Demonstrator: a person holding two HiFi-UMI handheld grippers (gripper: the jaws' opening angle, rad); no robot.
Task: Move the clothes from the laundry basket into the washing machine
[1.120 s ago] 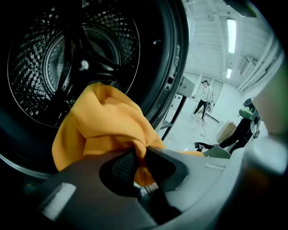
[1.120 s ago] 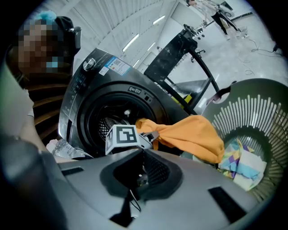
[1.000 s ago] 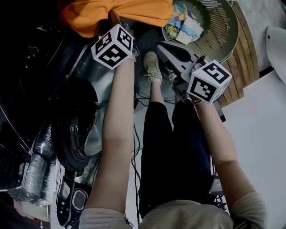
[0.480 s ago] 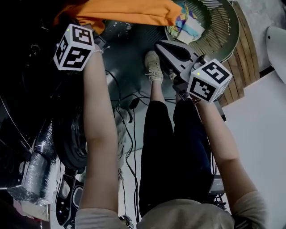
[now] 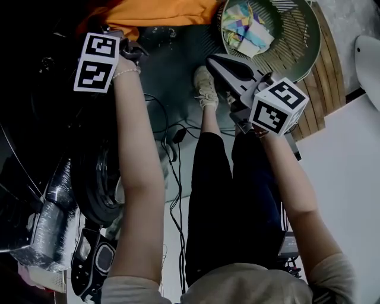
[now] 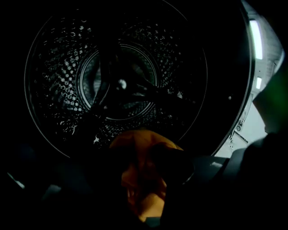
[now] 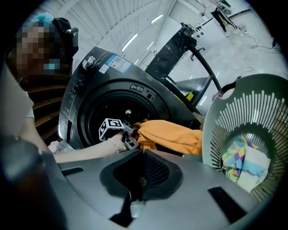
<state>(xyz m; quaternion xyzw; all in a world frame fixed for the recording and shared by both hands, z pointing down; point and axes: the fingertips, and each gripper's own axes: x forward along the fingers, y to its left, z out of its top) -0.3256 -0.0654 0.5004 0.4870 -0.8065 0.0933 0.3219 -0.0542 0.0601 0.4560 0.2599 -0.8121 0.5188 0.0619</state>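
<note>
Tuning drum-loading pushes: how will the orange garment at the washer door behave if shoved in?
Likely floppy: the orange garment sags in folds, so a shove would probably bunch it rather than move it whole. Looks thin, so probably light for its size. Much of it trails outside the drum toward the laundry basket, so it may slide back out.

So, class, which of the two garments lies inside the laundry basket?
The multicoloured patterned cloth, down in the green laundry basket; the plain orange garment is outside it, at the washing machine.
</note>
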